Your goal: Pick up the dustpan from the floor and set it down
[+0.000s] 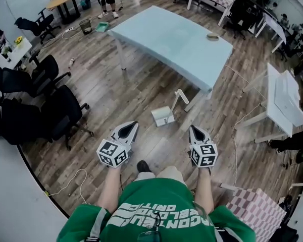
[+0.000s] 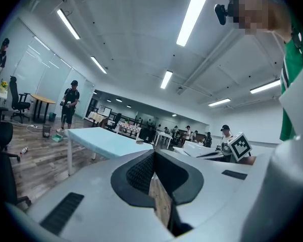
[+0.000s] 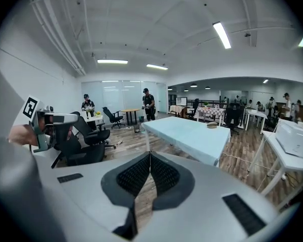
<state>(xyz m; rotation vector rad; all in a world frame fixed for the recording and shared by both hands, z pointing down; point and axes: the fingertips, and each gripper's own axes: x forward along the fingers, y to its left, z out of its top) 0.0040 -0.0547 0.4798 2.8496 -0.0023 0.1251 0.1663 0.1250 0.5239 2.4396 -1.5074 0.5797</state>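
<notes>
Dustpan standing on the floor, untouched

The dustpan (image 1: 163, 116) is white, a boxy pan with a long, slim handle of the same colour. It sits on the grey-brown plank floor (image 1: 141, 84), its pan flat on the boards and its handle rising at a tilt, leaning up and to the right in the head view. It stands near the closest corner of the pale blue table (image 1: 171, 39), just beside that corner's leg. Nothing touches it or holds it.

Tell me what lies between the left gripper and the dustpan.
Nothing: only bare wooden floor separates the left gripper from the dustpan, as the head view shows.
</notes>
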